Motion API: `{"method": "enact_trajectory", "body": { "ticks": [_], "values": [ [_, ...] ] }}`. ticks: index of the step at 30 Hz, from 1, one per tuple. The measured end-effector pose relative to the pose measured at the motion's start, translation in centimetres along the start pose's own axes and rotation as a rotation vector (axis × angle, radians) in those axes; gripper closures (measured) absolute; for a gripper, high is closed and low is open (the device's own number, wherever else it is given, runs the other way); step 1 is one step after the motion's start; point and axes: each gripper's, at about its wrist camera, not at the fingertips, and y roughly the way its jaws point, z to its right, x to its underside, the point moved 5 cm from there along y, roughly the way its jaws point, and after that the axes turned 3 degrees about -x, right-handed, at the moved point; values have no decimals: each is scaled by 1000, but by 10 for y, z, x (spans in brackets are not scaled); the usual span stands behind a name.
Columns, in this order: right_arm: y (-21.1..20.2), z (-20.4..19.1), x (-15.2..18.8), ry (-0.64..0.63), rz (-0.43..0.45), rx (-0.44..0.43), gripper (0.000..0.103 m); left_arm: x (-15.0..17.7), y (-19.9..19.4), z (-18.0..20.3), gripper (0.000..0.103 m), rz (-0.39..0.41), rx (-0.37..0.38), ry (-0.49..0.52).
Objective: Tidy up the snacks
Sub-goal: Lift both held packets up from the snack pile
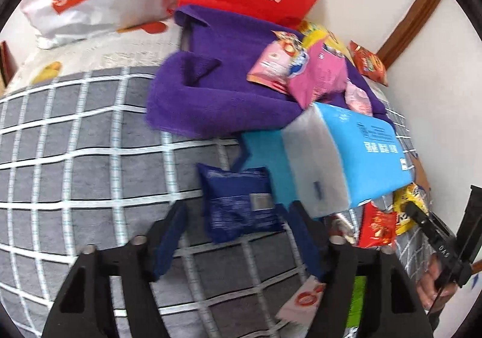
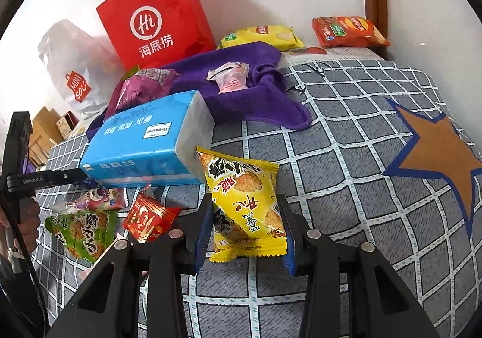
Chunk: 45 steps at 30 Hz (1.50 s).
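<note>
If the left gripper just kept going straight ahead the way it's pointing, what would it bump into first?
Most likely the dark blue snack packet, lying on the checked bedspread directly ahead of the open left gripper. Beyond it sits the blue tissue pack; depth is hard to judge.

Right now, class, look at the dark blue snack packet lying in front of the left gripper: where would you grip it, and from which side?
Probably across its two long side edges, coming from the near end. The dark blue snack packet lies flat on the checked bedspread, lengthwise between the open fingers of the left gripper. The blue tissue pack crowds its far right corner, so avoid that side.
</note>
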Motion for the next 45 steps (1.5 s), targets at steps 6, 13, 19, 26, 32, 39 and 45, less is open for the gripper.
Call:
{"method": "enact_trajectory", "body": {
  "ticks": [6,13,19,26,32,39,45],
  "values": [
    [1,1,2,-5,0,9,63,1,10,17,28,52,-143,118],
    [2,13,9,-5,-13,44,54,5,5,13,59,122,-241,175],
    [-3,22,8,-3,-17,63,47,4,6,7,57,171,-247,187],
    [7,18,12,-11,-28,66,40,6,6,6,49,196,-182,171],
    [15,11,11,-54,-25,95,40,-10,13,5,33,166,-224,169],
    [17,7,12,-85,-33,106,39,-18,22,16,36,170,-206,200],
    [13,12,11,-56,-19,93,44,-14,13,19,71,176,-161,192]
  ]
}}
